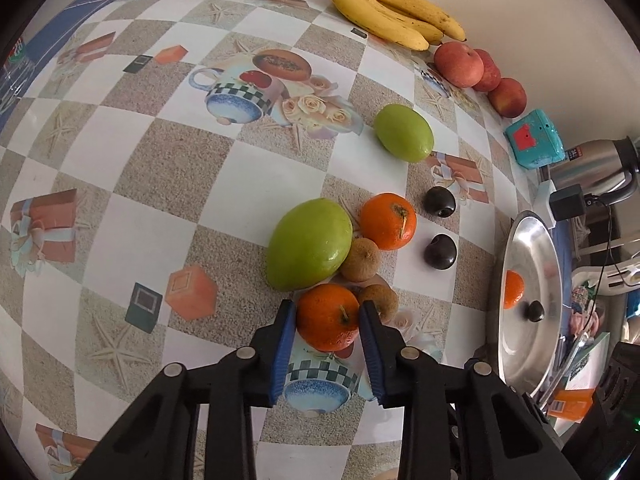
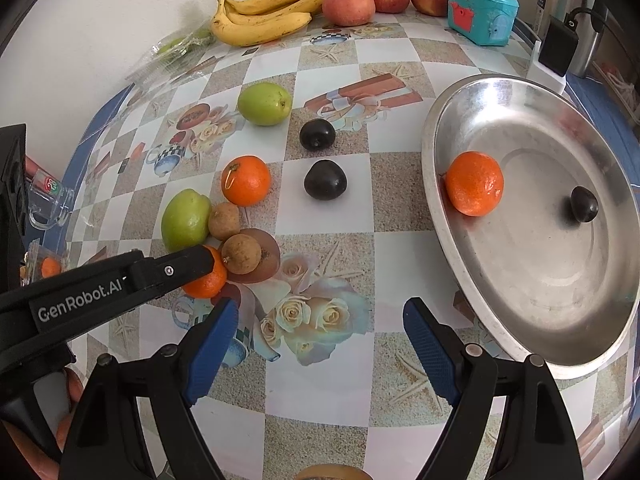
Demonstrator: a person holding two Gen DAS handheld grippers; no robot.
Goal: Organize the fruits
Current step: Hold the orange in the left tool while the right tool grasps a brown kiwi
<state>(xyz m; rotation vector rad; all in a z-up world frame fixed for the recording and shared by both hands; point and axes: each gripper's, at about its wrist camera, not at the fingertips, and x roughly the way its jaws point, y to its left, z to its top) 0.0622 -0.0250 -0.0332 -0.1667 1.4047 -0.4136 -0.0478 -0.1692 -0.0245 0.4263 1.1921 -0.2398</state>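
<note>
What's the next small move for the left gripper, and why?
Probably lift straight up. The left gripper has its blue fingers closed on the round orange tangerine, which still touches a small brown fruit; the oval steel tray already holds one tangerine.

Glossy fruit skins, printed table cover, brushed metal dish

The metal dish [image 2: 520, 248] looked like dull brushed aluminium, faintly scuffed, mirroring the orange [image 2: 474, 189] in it, whose peel was pebbled and shiny. The tablecloth [image 1: 120, 184] appeared to be smooth printed vinyl with a soft sheen. The green mango [image 1: 309, 244] had waxy, glossy skin; the brown fruit [image 1: 360, 260] beside it looked matt and rough. The dark plums [image 2: 325, 180] were smooth and slightly shiny. The bananas [image 1: 392, 4] were matt and speckled. The left gripper [image 1: 328, 322] had matt black plastic arms and ribbed blue pads [image 1: 285, 344], rubbery-looking. The turquoise box [image 2: 480, 12] looked like moulded plastic.
</note>
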